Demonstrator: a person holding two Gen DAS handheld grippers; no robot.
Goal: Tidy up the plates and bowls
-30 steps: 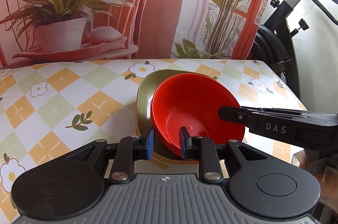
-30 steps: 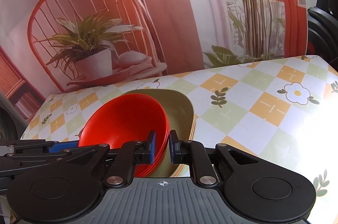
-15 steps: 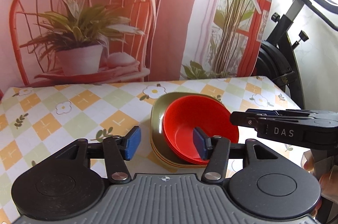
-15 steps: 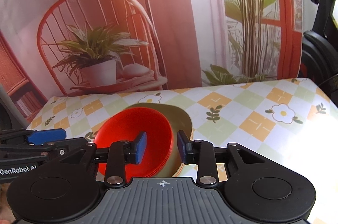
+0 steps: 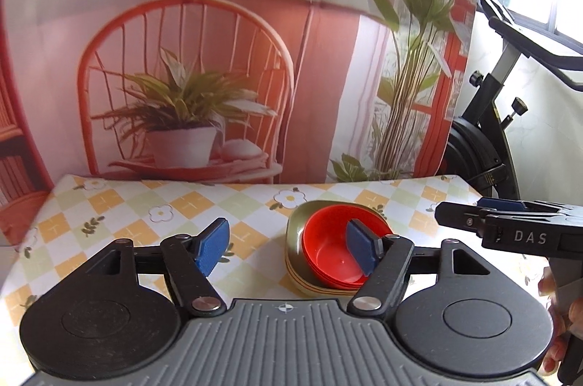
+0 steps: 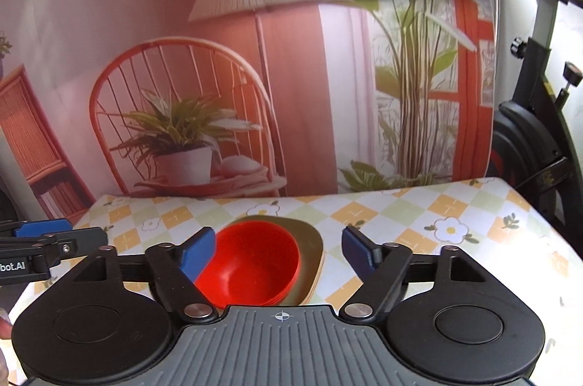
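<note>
Red bowls (image 5: pixel 337 255) nested on olive plates (image 5: pixel 296 236), table (image 5: pixel 120 215). Light, stiff, smooth plastic; grip at rim. Left claw (image 5: pixel 288 245) and right claw (image 6: pixel 278 249) both open, empty.

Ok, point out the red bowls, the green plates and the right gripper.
red bowls (image 5: pixel 337 256), left wrist view, inner floor.
green plates (image 6: pixel 311 242), right wrist view, bare right rim.
right gripper (image 6: pixel 278 249), right wrist view, midway between fingertips.
</note>
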